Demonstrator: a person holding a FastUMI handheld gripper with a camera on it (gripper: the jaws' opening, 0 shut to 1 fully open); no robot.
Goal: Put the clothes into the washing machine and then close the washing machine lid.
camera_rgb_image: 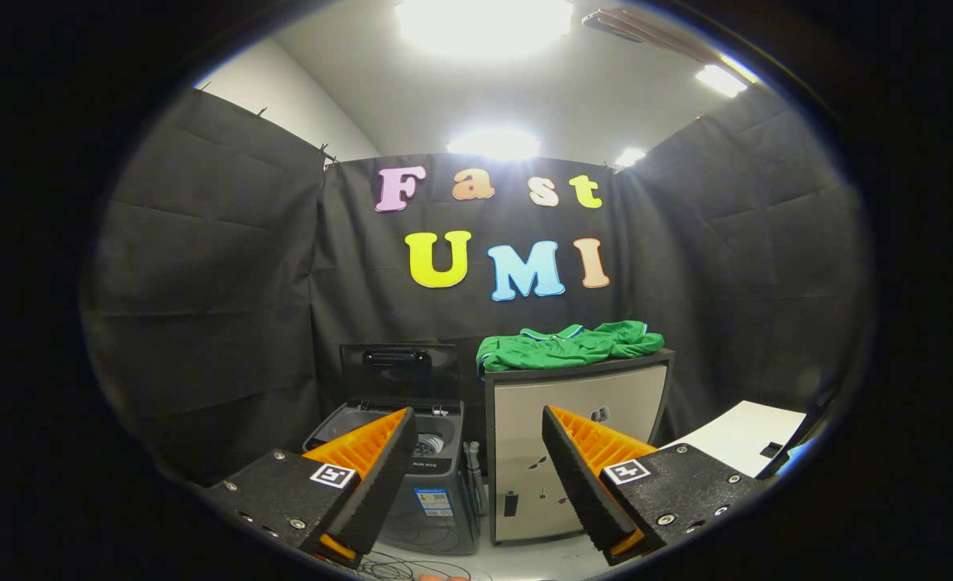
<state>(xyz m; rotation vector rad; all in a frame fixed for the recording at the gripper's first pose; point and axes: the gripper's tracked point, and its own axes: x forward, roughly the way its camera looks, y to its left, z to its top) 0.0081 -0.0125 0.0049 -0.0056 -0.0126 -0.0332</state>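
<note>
While the green clothes (pixel 569 344) lay heaped on top of the pale cabinet (pixel 577 452), nothing of the task looked done — no garment was in the washing machine (pixel 411 476). Its lid (pixel 399 371) stood raised at the back, the tub open, just beside the cabinet and beyond the fingers. The gripper (pixel 476 472) was spread wide with nothing between its fingers, well short of both. Left, by my judgement: grab the clothes, drop them in the tub, shut the lid. Writing — a sticker on the washer front and small marks on the cabinet, too small to read. A white table (pixel 746 436) sat off to the side.
</note>
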